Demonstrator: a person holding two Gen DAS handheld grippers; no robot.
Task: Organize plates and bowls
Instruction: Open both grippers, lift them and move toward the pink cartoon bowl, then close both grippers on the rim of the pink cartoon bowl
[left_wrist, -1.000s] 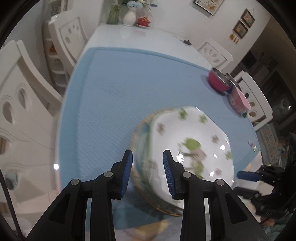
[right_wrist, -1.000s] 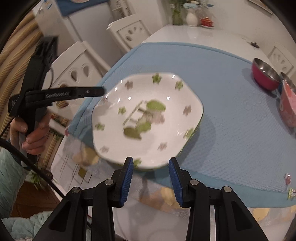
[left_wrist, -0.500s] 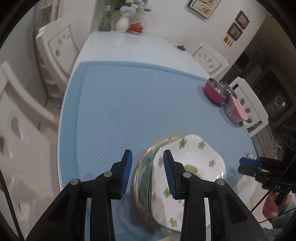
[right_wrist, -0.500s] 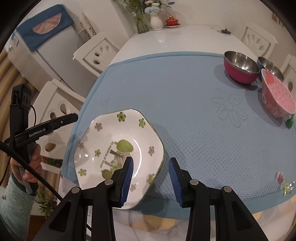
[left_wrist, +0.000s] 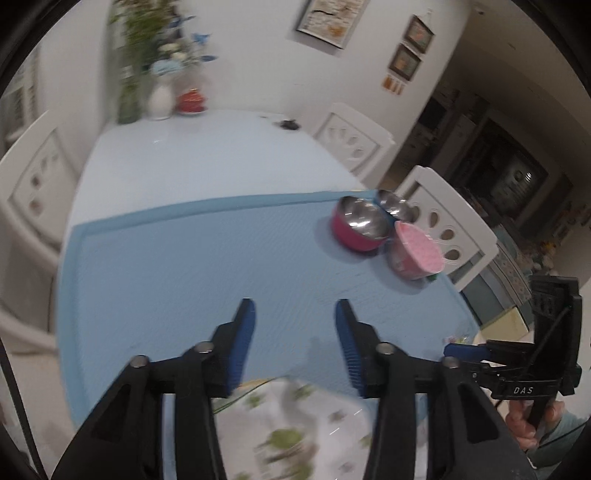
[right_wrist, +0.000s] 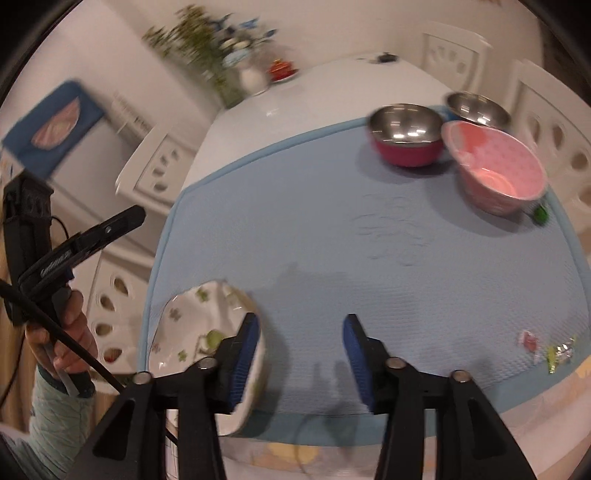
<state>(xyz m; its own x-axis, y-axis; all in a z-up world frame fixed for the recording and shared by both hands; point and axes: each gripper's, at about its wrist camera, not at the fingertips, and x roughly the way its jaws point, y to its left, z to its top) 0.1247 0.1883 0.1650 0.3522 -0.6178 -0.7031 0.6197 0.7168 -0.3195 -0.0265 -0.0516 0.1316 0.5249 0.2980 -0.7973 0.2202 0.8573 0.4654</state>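
Plate (right_wrist: 192, 332) with green flowers lies flat on the blue mat (right_wrist: 332, 240), at the mat's near left corner. It sits low and close under both claws, so it is not the next thing to reach for, I think. The right claw (right_wrist: 301, 354) is wide apart and holds nothing; its left finger hangs just over the plate's right rim. The left claw (left_wrist: 295, 345) is wide apart and holds nothing too, and the plate (left_wrist: 295, 435) shows blurry just under it. Three bowls stand close together at the far right corner of the mat: a red bowl (right_wrist: 406, 140), a pink bowl (right_wrist: 495, 170) just beside it, and a small steel bowl (right_wrist: 476, 107) behind them. From the plate they lie far ahead and to the right, so the right claw looks nearer to them. Bare mat lies between, with nothing in the way. Some candy (right_wrist: 546, 349) sits at the near right edge of the mat, well apart from the plate. A vase (left_wrist: 160, 99) with flowers stands far behind the mat.
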